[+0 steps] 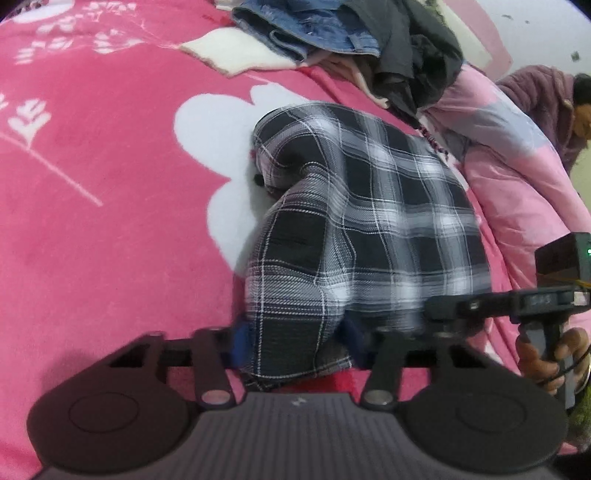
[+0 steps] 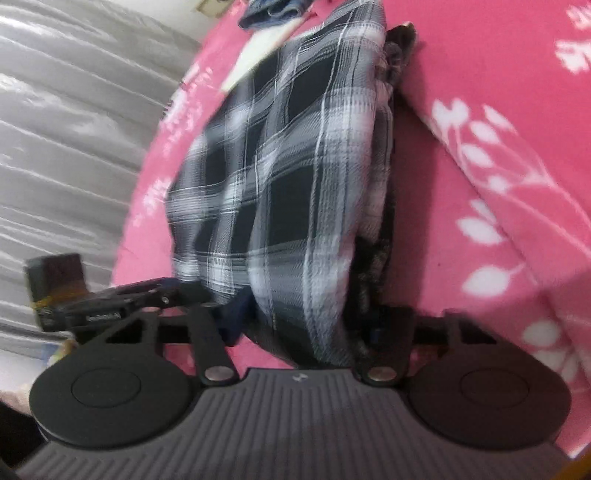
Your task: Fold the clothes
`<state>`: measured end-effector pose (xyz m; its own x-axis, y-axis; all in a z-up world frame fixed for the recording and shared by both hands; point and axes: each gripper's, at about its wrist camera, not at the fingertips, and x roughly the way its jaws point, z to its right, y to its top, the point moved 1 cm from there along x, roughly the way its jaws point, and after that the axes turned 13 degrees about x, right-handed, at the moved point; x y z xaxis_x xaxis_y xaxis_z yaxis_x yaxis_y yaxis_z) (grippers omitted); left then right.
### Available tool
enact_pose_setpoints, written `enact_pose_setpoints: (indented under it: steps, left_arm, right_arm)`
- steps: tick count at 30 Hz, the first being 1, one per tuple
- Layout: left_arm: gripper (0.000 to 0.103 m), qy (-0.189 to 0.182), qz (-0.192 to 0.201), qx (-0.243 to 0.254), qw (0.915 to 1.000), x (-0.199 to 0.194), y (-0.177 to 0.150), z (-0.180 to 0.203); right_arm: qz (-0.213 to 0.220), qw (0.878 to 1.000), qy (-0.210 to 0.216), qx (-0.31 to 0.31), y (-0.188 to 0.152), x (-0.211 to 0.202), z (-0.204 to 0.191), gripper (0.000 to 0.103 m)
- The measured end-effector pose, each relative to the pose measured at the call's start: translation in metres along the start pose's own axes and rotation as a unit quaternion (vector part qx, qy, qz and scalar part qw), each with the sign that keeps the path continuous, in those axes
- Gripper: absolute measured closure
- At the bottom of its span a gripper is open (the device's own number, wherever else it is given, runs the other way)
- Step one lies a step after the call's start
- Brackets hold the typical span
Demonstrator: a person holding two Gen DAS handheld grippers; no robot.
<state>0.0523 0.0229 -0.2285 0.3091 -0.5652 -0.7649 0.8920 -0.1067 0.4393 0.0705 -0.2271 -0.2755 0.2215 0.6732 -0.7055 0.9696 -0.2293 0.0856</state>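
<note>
A black, grey and white plaid garment [image 1: 369,206] lies bunched on a pink flowered blanket [image 1: 92,184]. Its near end runs up between the blue fingertips of my left gripper [image 1: 295,343], which press on it from both sides. In the right wrist view the same plaid garment [image 2: 288,147] stretches away over the blanket [image 2: 480,74], and my right gripper [image 2: 304,325] is closed on another thick fold of it. The two grippers sit side by side: a hand [image 1: 554,354] holds the right one at the edge of the left view.
A pile of jeans and dark clothes [image 1: 332,33] sits at the far side with a white cloth [image 1: 236,55] beside it. A pale pink quilt [image 1: 517,166] lies right of the plaid. A person in purple [image 1: 546,96] is at far right. Grey shiny sheeting [image 2: 74,147] borders the bed.
</note>
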Motion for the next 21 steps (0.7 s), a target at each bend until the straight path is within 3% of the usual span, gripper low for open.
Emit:
enact_pose_setpoints:
  steps: [1, 4, 7, 9, 11, 12, 14, 15, 17, 18, 21]
  left_arm:
    - [0.073, -0.024, -0.002, -0.03, 0.9993, -0.005, 0.005, -0.005]
    - [0.076, -0.097, 0.013, -0.094, 0.9908, -0.03, 0.02, -0.012]
    - [0.077, -0.147, 0.015, -0.101, 0.9839, -0.053, 0.025, -0.004]
    - [0.076, -0.16, -0.012, -0.094, 0.9826, -0.054, 0.016, 0.005]
    - [0.072, -0.138, -0.056, -0.079, 0.9857, -0.038, -0.003, 0.012]
    - [0.069, -0.108, -0.085, -0.064, 0.9885, -0.024, -0.016, 0.015]
    - [0.066, -0.044, -0.127, -0.031, 0.9905, 0.001, -0.039, 0.016]
    - [0.065, -0.04, -0.124, -0.025, 0.9911, 0.005, -0.045, 0.015]
    - [0.06, -0.056, -0.11, -0.048, 0.9911, -0.004, -0.044, 0.009]
    - [0.052, -0.059, -0.1, -0.058, 0.9916, -0.011, -0.042, 0.005]
    - [0.046, -0.039, -0.059, -0.05, 0.9962, -0.029, -0.033, -0.004]
  right_arm:
    - [-0.003, 1.0, 0.003, 0.007, 0.004, -0.003, -0.004, 0.067]
    - [0.005, 0.999, 0.029, 0.02, 0.019, -0.029, -0.024, 0.071]
    - [0.003, 0.998, 0.062, 0.031, 0.022, -0.07, -0.042, 0.072]
    - [-0.011, 0.997, 0.07, 0.041, 0.015, -0.084, -0.042, 0.072]
    - [-0.039, 0.997, 0.041, 0.051, -0.003, -0.075, -0.026, 0.071]
    - [-0.053, 0.997, 0.025, 0.056, -0.012, -0.07, -0.018, 0.069]
    - [-0.084, 0.993, -0.047, 0.072, -0.027, -0.043, 0.011, 0.058]
    - [-0.099, 0.988, -0.09, 0.082, -0.034, -0.028, 0.028, 0.057]
    - [-0.102, 0.985, -0.065, 0.125, -0.039, -0.032, 0.046, 0.056]
    - [-0.086, 0.988, -0.059, 0.117, -0.037, -0.045, 0.041, 0.056]
    - [-0.025, 0.996, -0.082, 0.018, -0.026, -0.089, 0.004, 0.054]
